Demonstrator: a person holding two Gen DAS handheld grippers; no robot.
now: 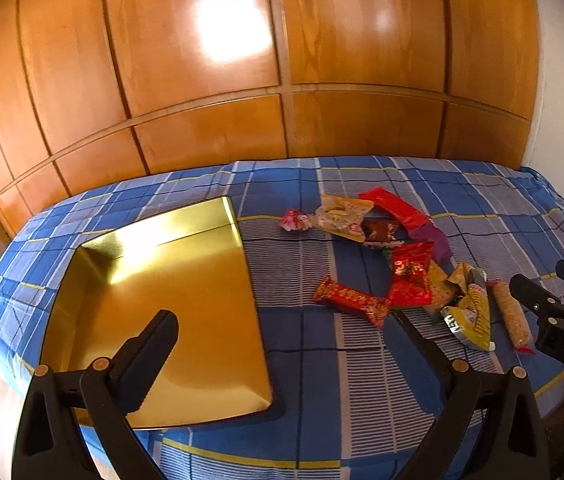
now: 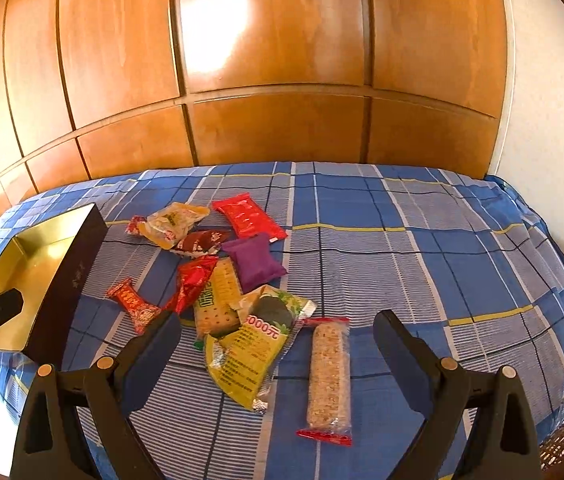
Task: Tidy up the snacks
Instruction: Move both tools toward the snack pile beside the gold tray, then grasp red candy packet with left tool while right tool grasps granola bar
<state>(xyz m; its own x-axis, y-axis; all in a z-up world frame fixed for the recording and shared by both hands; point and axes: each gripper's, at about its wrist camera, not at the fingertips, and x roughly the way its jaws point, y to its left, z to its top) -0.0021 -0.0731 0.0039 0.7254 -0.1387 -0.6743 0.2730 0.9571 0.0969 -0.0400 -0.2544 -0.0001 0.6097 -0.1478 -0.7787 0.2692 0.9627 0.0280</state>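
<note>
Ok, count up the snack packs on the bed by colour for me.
Red packs: 3
Yellow or beige packs: 3
Purple pack: 1
Brown pack: 1
Pink candy: 1
Clear grain bar: 1
Total: 10, though the overlapping yellow ones may hide another.

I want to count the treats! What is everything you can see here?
Gold box: one, gold inside, dark outside, open, empty, on the bed left of the snacks.
Snack packets: about ten, mostly red, yellow, one purple, heaped mid-bed.
Cereal bar: one, beige, clear wrapper with red ends, lying apart at the heap's right.
Bedsheet: one, blue plaid.
Wardrobe: one, orange-brown wood, behind the bed.
Left gripper: black, open, above the box.
Right gripper: black, open, above the cereal bar.
</note>
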